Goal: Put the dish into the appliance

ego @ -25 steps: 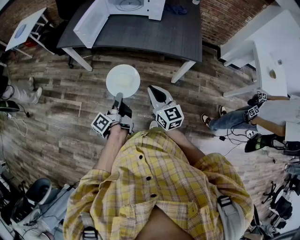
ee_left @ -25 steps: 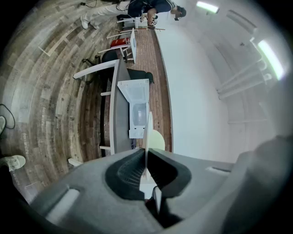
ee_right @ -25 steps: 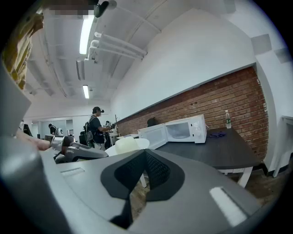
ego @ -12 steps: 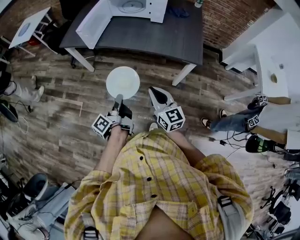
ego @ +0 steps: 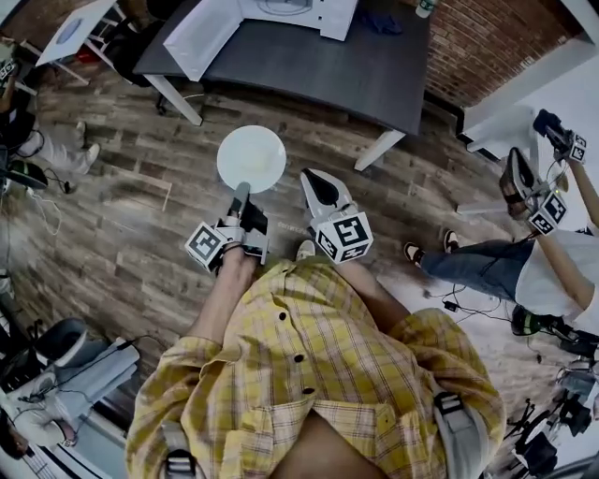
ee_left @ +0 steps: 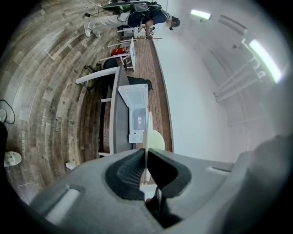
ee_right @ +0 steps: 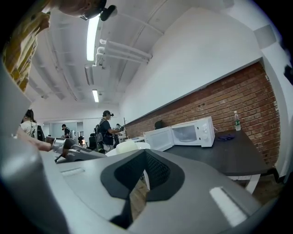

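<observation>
Floor: grey-brown wood planks (ego: 112, 234) across the room. Dark grey table (ego: 328, 65) at top of head view, on angled white legs (ego: 379, 150), far edge against red brick wall (ego: 487, 47). Small white side table (ego: 75, 28) off table's left end. White desk (ego: 562, 79) beyond table's right corner. Plain white wall (ee_right: 197, 59) above brick. White ceiling with pipes, long tube lights (ee_right: 94, 32) lit. Black cables (ego: 468, 304) on floor at right.

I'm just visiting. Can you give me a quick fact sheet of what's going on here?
Person: yellow checked shirt, facing the table
Plate: white, held over the wood floor
Left hand-held gripper: shut on the plate's rim
Right hand-held gripper: shut, nothing in it
Microwave: white, door open, on the dark table
</observation>
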Motion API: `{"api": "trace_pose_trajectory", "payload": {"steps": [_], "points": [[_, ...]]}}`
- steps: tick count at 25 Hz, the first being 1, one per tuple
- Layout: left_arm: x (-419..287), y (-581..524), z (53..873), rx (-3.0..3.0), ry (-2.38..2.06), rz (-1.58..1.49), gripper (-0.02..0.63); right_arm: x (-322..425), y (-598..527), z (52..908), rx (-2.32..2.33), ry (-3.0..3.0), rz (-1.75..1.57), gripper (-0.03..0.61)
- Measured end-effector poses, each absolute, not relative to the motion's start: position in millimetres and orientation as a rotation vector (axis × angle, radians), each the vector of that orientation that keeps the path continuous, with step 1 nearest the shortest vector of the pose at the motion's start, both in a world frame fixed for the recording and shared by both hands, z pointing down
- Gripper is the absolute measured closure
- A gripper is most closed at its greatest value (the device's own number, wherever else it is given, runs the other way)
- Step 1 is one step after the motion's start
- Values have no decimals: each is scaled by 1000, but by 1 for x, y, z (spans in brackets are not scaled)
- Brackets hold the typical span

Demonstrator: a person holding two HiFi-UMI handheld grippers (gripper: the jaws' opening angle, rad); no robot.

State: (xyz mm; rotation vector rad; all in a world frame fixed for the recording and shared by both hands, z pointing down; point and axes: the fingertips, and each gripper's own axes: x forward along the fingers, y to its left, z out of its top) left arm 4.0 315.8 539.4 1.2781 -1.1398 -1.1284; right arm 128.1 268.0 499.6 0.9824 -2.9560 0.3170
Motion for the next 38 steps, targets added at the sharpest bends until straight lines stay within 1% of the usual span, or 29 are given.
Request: {"api": "trace_pose_trajectory", "payload": {"steps": [9,15,28,38], "points": [[4,303,538,1259,-1140,-1155,600,126,250,502,969,-2967,339,574],[-5,282,552,1242,-1140,-1134,600,116,227,512,980,-2944,344,574],[-53,161,555,1260,-1107,-1146,600,69,114,514,998,-2920,321,574],[-97,79,553,1259,-1105,-1095,600,26,35,511,1038,-2890,349,574]]}}
